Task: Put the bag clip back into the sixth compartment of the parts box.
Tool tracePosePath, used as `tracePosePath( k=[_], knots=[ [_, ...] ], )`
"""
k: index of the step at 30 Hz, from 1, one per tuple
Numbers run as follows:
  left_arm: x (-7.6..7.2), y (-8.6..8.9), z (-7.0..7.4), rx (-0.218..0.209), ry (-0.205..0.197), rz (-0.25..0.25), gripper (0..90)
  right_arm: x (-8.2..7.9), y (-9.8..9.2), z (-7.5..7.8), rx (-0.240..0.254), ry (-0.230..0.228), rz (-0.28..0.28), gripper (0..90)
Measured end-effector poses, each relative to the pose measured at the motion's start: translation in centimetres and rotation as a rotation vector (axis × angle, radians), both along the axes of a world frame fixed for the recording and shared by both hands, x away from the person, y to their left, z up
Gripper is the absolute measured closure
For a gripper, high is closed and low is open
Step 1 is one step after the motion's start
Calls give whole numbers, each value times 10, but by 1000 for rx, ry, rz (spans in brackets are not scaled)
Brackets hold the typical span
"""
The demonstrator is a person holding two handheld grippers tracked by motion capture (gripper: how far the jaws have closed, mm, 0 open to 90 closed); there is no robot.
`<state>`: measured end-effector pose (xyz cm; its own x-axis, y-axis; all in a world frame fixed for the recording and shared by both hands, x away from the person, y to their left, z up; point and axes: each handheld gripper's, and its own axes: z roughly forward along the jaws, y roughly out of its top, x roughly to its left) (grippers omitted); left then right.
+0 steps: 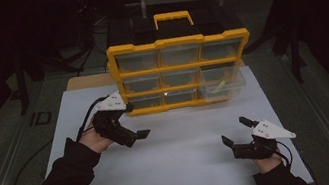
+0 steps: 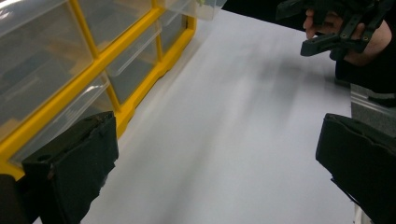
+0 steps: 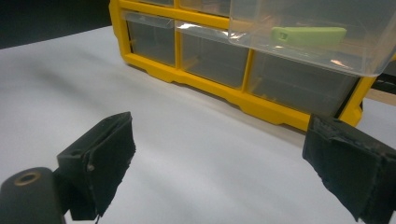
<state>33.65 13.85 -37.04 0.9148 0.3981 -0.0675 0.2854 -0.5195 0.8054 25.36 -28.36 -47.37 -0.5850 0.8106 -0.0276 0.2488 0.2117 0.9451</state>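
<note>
One clear drawer [image 3: 308,35] of the yellow organizer [image 1: 181,69] stands pulled out, a green piece [image 3: 309,35] inside — nothing taken yet. Left gripper [image 1: 134,135] and right gripper [image 1: 234,131] both gape wide, empty, over the white sheet [image 1: 179,161].

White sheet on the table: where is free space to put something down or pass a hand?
The white sheet is bare between the left hand-held gripper and the right hand-held gripper, and in front of the yellow drawer cabinet. It is tighter at the cabinet's right, where one clear drawer sticks out.
</note>
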Motion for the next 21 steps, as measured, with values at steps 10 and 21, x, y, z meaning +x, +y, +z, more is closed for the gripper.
tracePosePath(
  k=[10,21],
  knots=[
    [-13,28,-15,-24,4,33,0,0,0,1,0,-2,-2,87],
    [-28,52,-35,-26,6,83,0,0,0,1,-3,-1,-3,87]
  ],
)
